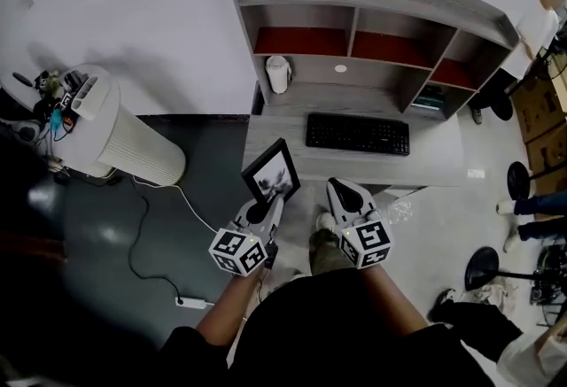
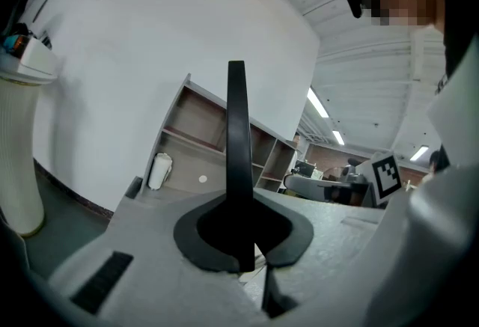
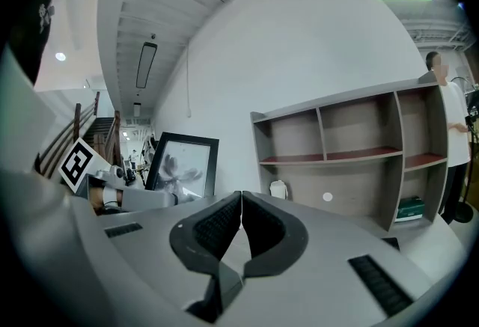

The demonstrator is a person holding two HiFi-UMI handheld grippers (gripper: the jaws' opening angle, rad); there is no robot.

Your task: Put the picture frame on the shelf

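Note:
A black picture frame with a flower print is held upright over the desk's front left corner by my left gripper, which is shut on its lower edge. In the left gripper view the picture frame shows edge-on, rising from between the jaws. My right gripper hovers beside it to the right, shut and empty. From the right gripper view the picture frame stands at the left, with the right gripper pointing toward the shelf. The grey shelf with red-lined compartments stands at the back of the desk.
A black keyboard lies on the desk. A white jar stands in the shelf's lower left bay. A white cylindrical appliance and a power cable are on the floor at left. People stand at the right edge.

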